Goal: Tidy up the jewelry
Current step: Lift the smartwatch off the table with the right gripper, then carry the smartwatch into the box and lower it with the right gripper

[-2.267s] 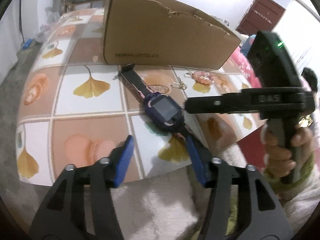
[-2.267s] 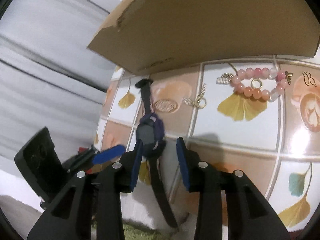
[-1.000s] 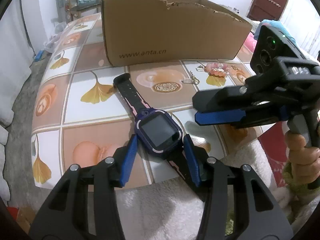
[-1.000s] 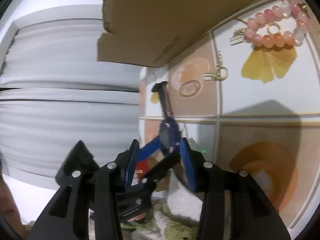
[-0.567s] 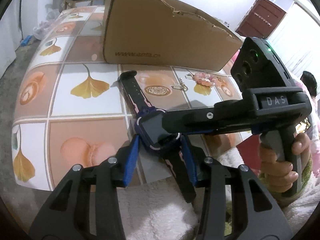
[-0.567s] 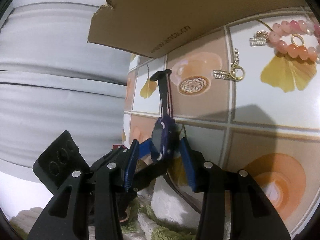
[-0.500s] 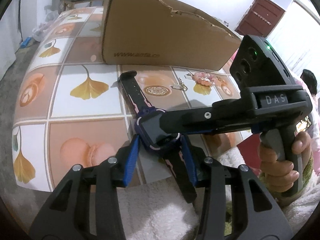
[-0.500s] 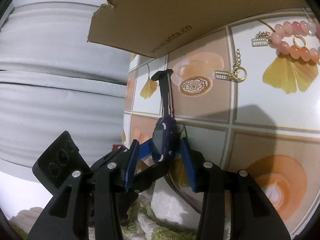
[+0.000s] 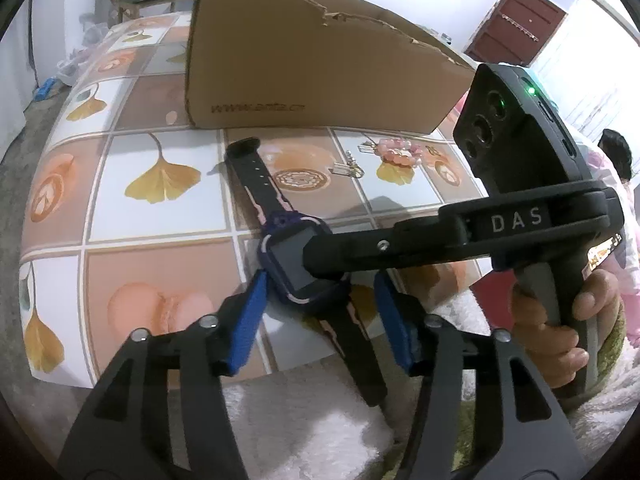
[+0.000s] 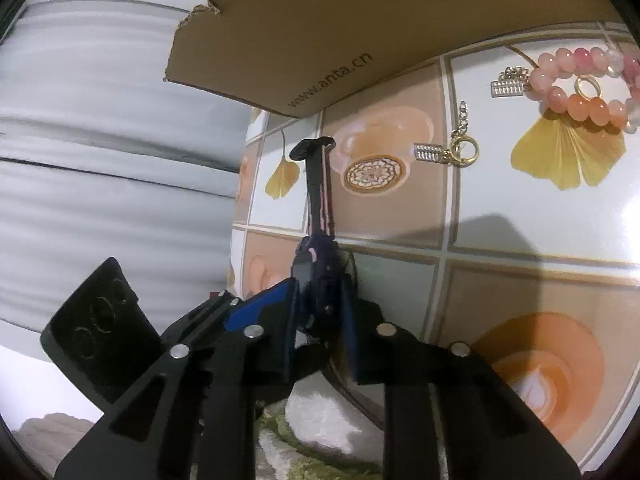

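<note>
step: handover of watch (image 9: 296, 260) | right claw (image 10: 320, 304) just closed, clamping it | left claw (image 9: 320, 312) just widened, released | bead bracelet (image 10: 576, 80), keychain (image 10: 452, 152) ahead, unsorted; box (image 9: 320, 72) beyond

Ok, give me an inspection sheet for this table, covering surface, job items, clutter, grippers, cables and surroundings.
Surface: table with a tiled leaf-pattern cover.
Job's things: purple watch at the near edge, one strap hanging over it; pink bead bracelet and gold keyring charm lie farther back; cardboard box stands behind them.
Clutter: nothing seen.
Grippers: right gripper has just been closing, its pads now on the watch body; left gripper has just been opening, pads either side of the watch, clear of it.
Cables: nothing seen.
Surroundings: white fluffy rug below the table edge, red-brown door, pale curtain.
</note>
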Demonstrator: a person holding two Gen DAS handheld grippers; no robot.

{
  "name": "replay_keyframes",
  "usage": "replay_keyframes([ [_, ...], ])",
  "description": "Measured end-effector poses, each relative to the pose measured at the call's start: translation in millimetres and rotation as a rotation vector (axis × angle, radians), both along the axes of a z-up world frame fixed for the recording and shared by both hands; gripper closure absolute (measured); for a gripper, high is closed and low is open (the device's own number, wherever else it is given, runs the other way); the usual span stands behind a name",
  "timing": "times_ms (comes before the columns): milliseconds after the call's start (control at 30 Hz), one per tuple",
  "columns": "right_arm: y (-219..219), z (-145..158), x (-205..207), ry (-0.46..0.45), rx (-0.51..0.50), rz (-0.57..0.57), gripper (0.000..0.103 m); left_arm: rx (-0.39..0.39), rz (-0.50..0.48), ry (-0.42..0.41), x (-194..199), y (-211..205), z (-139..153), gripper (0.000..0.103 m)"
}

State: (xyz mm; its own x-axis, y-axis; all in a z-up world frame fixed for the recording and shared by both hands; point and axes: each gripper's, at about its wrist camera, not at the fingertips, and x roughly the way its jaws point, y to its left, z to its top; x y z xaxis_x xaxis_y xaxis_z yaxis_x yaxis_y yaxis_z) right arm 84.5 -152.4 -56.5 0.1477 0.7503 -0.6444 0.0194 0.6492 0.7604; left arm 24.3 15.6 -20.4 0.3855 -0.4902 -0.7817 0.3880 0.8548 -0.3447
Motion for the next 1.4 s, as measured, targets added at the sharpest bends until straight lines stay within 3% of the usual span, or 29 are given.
replay_keyframes([
  [233,-1,-2,1,-0.002,0.020,-0.004,0.084,0.107,-0.011,-0.050,-4,-16,-1,0.044],
  [433,-16,-7,2,0.022,0.093,-0.011,0.087,0.253,-0.013,-0.133,-11,-30,-3,0.058],
  [633,-19,-2,1,0.005,0.100,-0.015,0.088,0.249,-0.005,-0.138,-11,-30,2,0.061],
  [833,-22,19,-7,-0.052,0.113,-0.021,0.088,0.273,-0.009,-0.210,-22,-37,23,0.061],
  [1000,-30,42,-15,-0.106,0.107,-0.042,0.088,0.267,-0.023,-0.269,-29,-43,48,0.061],
  [1400,-63,175,-4,-0.381,0.133,-0.111,0.088,0.284,-0.079,-0.542,-10,-58,164,0.061],
])
